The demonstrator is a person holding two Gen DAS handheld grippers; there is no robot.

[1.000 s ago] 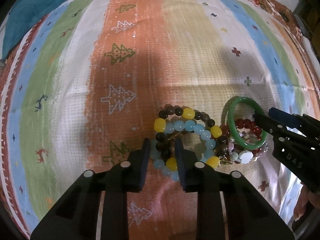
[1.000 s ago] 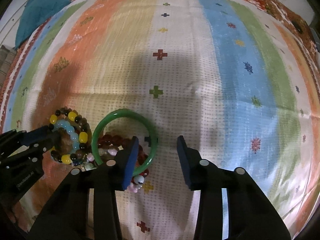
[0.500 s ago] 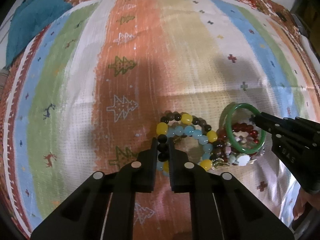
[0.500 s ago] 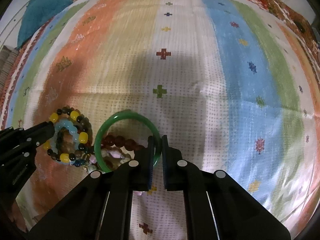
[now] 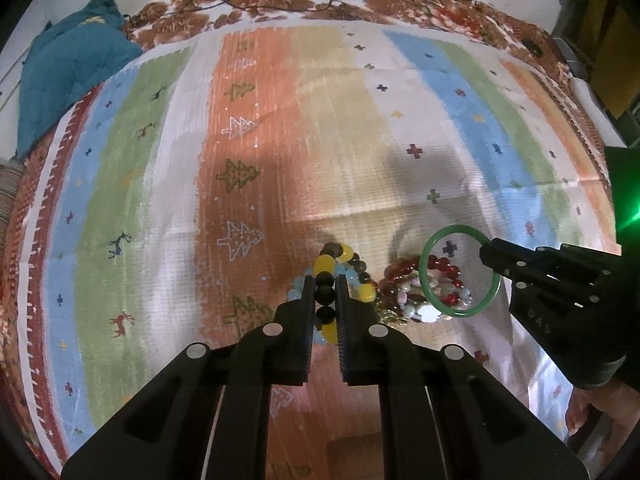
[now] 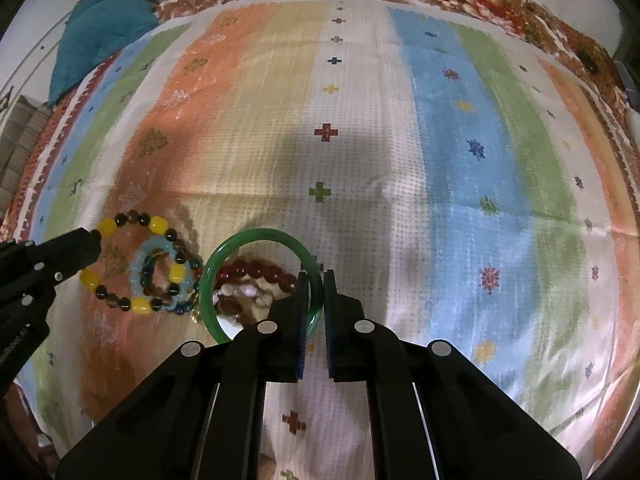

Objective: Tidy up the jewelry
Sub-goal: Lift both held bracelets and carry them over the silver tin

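With the left hand-held gripper (image 5: 325,294) pinching the yellow-and-dark bead bracelet (image 6: 120,264) and the right hand-held gripper (image 6: 316,294) clamped on the green bangle (image 6: 256,236) at lower centre — lift each slowly and apart, so neither snags the remaining pile of bracelets (image 5: 416,300) on the striped cloth (image 5: 320,140).

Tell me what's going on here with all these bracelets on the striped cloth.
A person is sorting a jewelry pile, one tool in each hand. The left tool is shut on the yellow-and-dark beaded bracelet. The right tool is shut on the rim of the green bangle. Red and pale bead bracelets lie in a heap on the striped cloth.
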